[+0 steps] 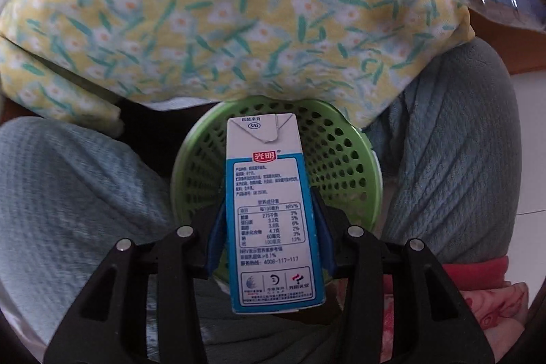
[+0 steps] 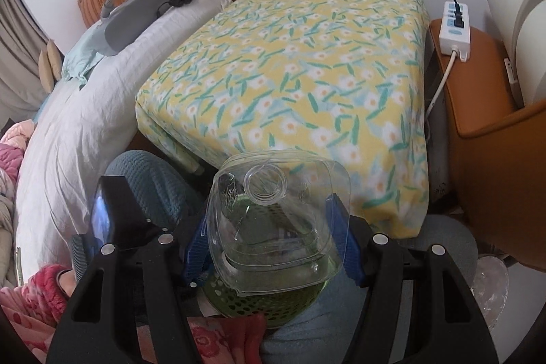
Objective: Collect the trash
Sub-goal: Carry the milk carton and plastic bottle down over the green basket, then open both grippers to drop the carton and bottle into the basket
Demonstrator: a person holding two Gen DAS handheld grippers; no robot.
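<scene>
Milk carton [image 1: 273, 214]: rigid printed paperboard, rectangular, clamped between the left gripper [image 1: 271, 227] pads, poised over the green perforated plastic basket [image 1: 344, 159] for dropping. Clear bottle [image 2: 279, 227]: thin squarish plastic, uncapped, pinched in the right gripper [image 2: 273, 244] above that basket. Beyond: soft floral-covered cushion [image 2: 290, 67].

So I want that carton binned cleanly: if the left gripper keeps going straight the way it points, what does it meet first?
Probably the green basket: the left gripper, shut on the milk carton, points down into its open mouth. How far off is unclear.
</scene>
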